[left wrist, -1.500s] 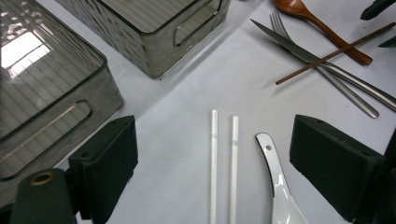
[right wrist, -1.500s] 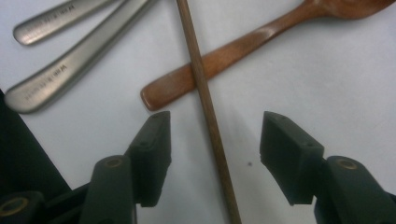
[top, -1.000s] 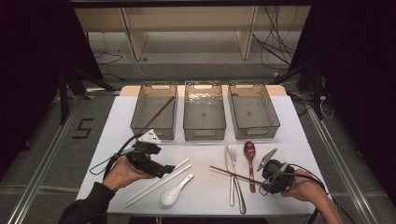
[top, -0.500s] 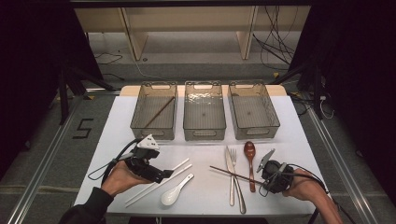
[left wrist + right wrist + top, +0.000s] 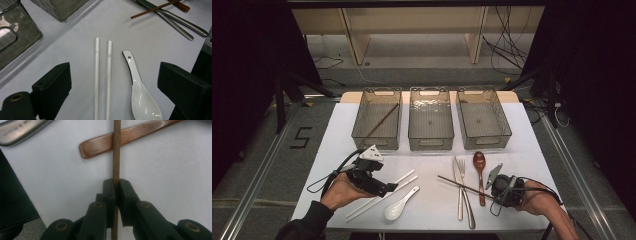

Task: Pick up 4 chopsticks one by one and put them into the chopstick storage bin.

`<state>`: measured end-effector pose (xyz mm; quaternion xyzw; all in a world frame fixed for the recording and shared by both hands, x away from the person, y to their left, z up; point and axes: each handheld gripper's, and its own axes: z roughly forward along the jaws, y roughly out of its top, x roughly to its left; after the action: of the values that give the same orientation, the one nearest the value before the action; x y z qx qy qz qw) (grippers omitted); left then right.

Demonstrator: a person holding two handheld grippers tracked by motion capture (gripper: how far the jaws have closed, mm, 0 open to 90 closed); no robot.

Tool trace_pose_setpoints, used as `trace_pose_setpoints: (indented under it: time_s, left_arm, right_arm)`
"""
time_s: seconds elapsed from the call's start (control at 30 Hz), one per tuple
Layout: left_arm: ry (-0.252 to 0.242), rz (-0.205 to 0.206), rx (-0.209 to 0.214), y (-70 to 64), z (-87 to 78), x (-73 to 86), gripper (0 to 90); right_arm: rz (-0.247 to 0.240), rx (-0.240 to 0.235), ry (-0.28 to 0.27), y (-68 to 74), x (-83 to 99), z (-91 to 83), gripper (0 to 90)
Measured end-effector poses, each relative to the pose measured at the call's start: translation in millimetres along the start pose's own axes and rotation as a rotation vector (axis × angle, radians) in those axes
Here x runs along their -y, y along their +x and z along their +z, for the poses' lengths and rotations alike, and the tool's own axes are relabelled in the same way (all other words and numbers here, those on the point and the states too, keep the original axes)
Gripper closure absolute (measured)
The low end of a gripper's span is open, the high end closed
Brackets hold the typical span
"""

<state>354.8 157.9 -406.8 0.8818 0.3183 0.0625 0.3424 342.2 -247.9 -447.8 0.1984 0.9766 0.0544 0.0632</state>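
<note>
Your right gripper (image 5: 114,185) is clamped on the brown chopstick (image 5: 116,150) (light, stiff, slick); hold near its end. Left gripper (image 5: 112,82), jaws apart, straddles the white chopsticks (image 5: 102,80).

White table (image 5: 432,200) carries three bins (image 5: 430,120), white chopsticks (image 5: 382,194), spoons, knife, fork

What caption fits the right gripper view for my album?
Right gripper pinches a brown chopstick lying across a wooden spoon handle.
</note>
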Motion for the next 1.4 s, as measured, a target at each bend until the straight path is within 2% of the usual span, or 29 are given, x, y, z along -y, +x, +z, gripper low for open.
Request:
trace_pose_setpoints:
  time_s: [0.13, 0.33, 0.53, 0.83, 1.07, 1.2, 1.4]
  left_arm:
    - [-0.006, 0.018, 0.002, -2.6, -0.9, -3.9, 11.3]
    - [-0.014, 0.040, 0.013, -7.4, -1.8, -10.2, 11.5]
    - [-0.004, 0.073, 0.045, -14.6, 1.4, -19.3, 13.2]
    - [0.054, 0.130, 0.106, -25.1, 10.1, -33.5, 15.1]
    - [0.104, 0.179, 0.149, -36.8, 22.6, -43.6, 16.5]
    - [0.114, 0.203, 0.188, -41.4, 26.9, -48.2, 19.7]
    - [0.167, 0.239, 0.219, -45.7, 35.4, -49.8, 24.5]
  right_arm:
    - [-0.019, 0.028, -0.034, 2.4, -3.6, -8.9, 85.3]
    - [-0.082, 0.051, -0.080, 12.6, -16.4, -16.3, 85.3]
    - [-0.140, 0.069, -0.116, 24.4, -32.6, -23.8, 85.2]
    - [-0.203, 0.095, -0.146, 38.9, -51.5, -29.8, 85.2]
    - [-0.239, 0.094, -0.162, 48.3, -61.6, -32.2, 85.2]
    - [-0.261, 0.099, -0.170, 53.3, -67.2, -33.5, 85.2]
    - [-0.300, 0.092, -0.178, 61.1, -74.9, -31.9, 85.2]
